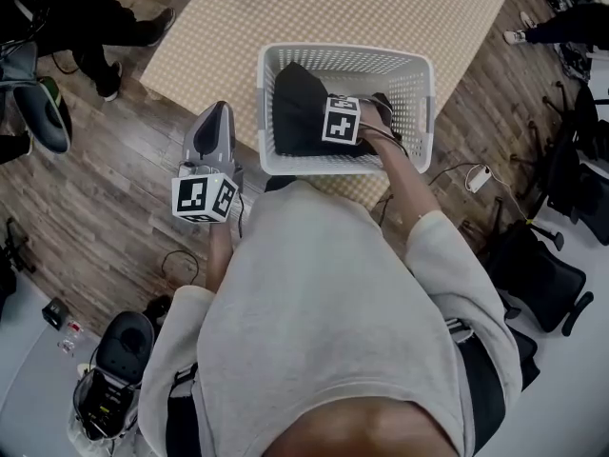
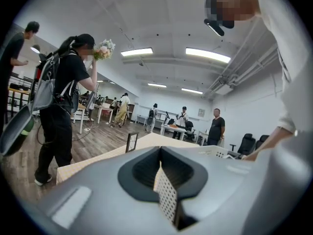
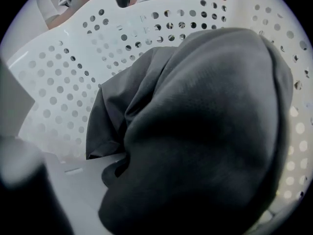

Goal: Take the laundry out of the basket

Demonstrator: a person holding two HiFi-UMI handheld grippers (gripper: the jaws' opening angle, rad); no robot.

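Note:
A white perforated laundry basket (image 1: pixel 343 53) stands on a checked table (image 1: pixel 400 3). A black garment (image 1: pixel 295 112) lies inside it. My right gripper (image 1: pixel 341 127) points steeply down into the basket over the garment, its tips hidden under its marker cube. In the right gripper view the black garment (image 3: pixel 205 121) bulges up close to the camera and covers the jaws, with the basket wall (image 3: pixel 73 82) behind; the gripper looks shut on the cloth. My left gripper (image 1: pixel 221 112) hangs left of the basket, over the floor, shut and holding nothing (image 2: pixel 164 180).
The basket sits at the table's near edge, close to my body. Office chairs (image 1: pixel 542 274) and a white cabled device (image 1: pixel 479 176) are on the floor at right. A person's feet (image 1: pixel 109 79) stand at upper left. A person with a backpack (image 2: pixel 63 102) stands beyond the table.

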